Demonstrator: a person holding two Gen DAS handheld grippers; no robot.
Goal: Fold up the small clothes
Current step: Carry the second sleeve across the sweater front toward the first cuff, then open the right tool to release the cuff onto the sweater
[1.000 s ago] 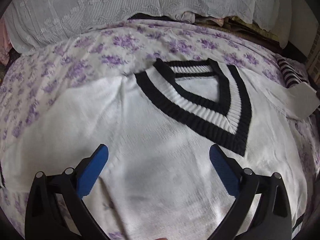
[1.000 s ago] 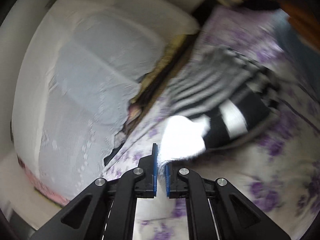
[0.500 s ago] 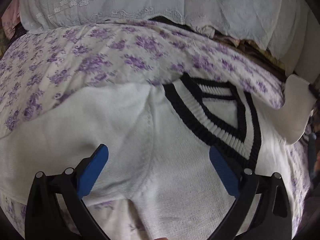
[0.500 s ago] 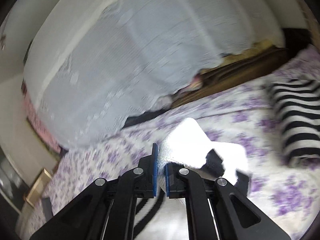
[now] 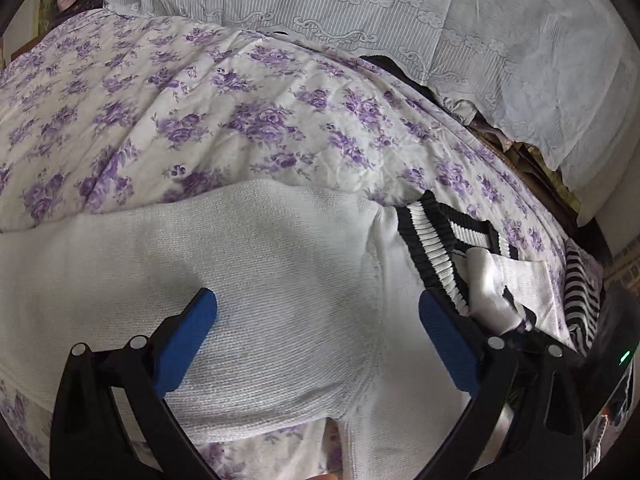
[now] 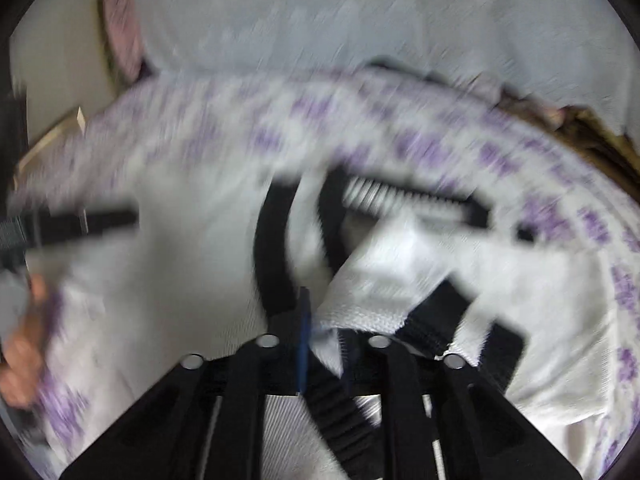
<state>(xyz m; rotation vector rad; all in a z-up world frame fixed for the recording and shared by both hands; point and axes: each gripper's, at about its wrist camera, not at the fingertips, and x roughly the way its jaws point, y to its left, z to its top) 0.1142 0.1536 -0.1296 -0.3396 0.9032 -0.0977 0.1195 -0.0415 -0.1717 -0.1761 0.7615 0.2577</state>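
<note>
A white knit sweater (image 5: 288, 280) with a black-and-white striped V-neck collar (image 5: 436, 248) lies flat on the bed. My left gripper (image 5: 318, 316) is open, its blue pads spread just above the sweater's left shoulder and sleeve. My right gripper (image 6: 322, 320) is shut on the sweater's right sleeve end (image 6: 372, 300), held over the collar (image 6: 400, 196); this view is blurred. The right gripper and folded-in sleeve (image 5: 492, 292) also show in the left wrist view at the right.
The bed has a white quilt with purple flowers (image 5: 200, 120). A white lace cover (image 5: 440, 20) lies along the back. A black-and-white striped garment (image 5: 580, 288) lies at the far right edge. A hand (image 6: 24, 360) shows at the left of the right wrist view.
My right gripper has carried the sleeve end leftward across the sweater to over the collar. My left gripper has swung left, from the chest to the left shoulder and sleeve, staying open.
</note>
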